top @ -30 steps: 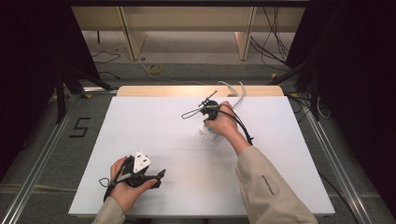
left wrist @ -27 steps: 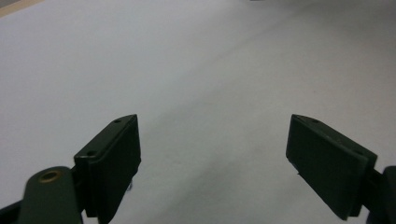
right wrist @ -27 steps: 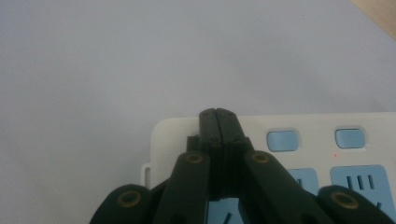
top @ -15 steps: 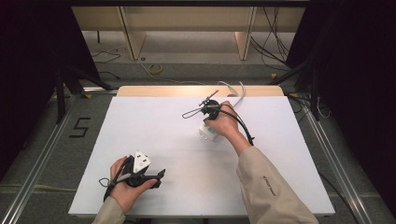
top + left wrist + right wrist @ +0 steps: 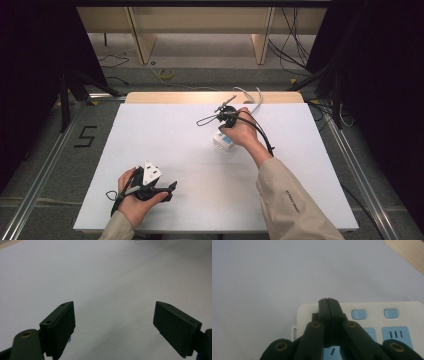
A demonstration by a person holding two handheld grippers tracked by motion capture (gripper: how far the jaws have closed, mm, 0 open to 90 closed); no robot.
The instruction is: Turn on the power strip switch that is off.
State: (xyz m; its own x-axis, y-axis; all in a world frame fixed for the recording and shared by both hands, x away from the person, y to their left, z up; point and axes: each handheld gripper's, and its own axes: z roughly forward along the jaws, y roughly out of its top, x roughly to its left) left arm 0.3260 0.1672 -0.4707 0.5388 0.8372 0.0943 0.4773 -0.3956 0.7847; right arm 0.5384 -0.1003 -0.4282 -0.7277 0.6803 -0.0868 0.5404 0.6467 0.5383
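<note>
The jaws of the left gripper (image 5: 113,327) are spread wide with nothing between them, idling over the near left of the white desk (image 5: 165,140), while the jaws of the right gripper (image 5: 329,301) are clenched tip to tip with nothing between them, poised over the end of a white power strip (image 5: 372,320) lying toward the far middle of the desk, its blue switches (image 5: 359,314) just beside the tips. If those closed tips press off-centre, I judge the light strip could skid or tilt on the smooth surface. No containers are in sight.
</note>
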